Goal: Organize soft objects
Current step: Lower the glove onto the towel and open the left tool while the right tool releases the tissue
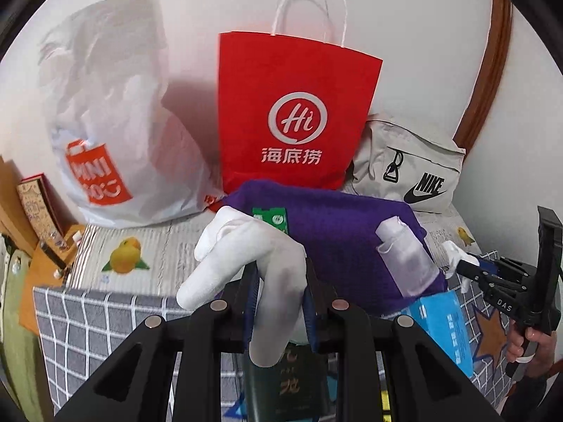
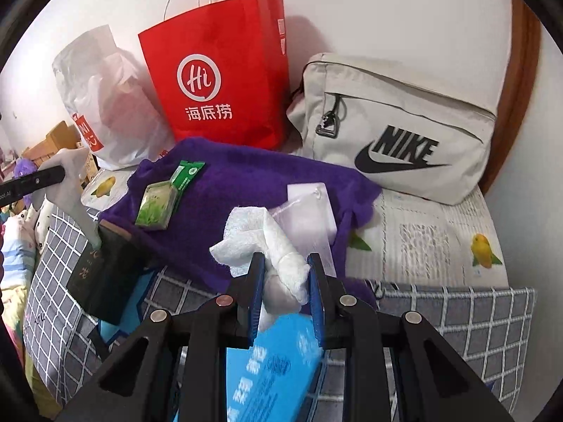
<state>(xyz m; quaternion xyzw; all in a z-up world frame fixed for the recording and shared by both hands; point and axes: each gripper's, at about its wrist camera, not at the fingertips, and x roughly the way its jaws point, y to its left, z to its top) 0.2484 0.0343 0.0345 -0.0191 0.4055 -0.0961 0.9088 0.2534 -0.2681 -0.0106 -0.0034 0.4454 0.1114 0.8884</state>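
Note:
My left gripper (image 1: 279, 274) is shut on a smooth white tissue (image 1: 246, 267) that rises out of a dark green tissue pack (image 1: 285, 383) below it. My right gripper (image 2: 285, 269) is shut on a crumpled white tissue (image 2: 271, 246) coming out of a blue tissue pack (image 2: 274, 369). A purple towel (image 2: 246, 190) lies spread on the bed ahead, with two green wet-wipe packets (image 2: 158, 204) and a clear pouch (image 2: 311, 211) on it. The right gripper also shows at the right edge of the left wrist view (image 1: 461, 263).
Against the white wall stand a white Miniso plastic bag (image 1: 116, 123), a red paper bag (image 1: 292, 112) and a beige Nike bag (image 2: 397, 130). A grey checked pillow (image 2: 457, 320) lies in front. A wooden bed frame (image 2: 524, 70) curves at right. Boxes (image 1: 38, 211) sit at left.

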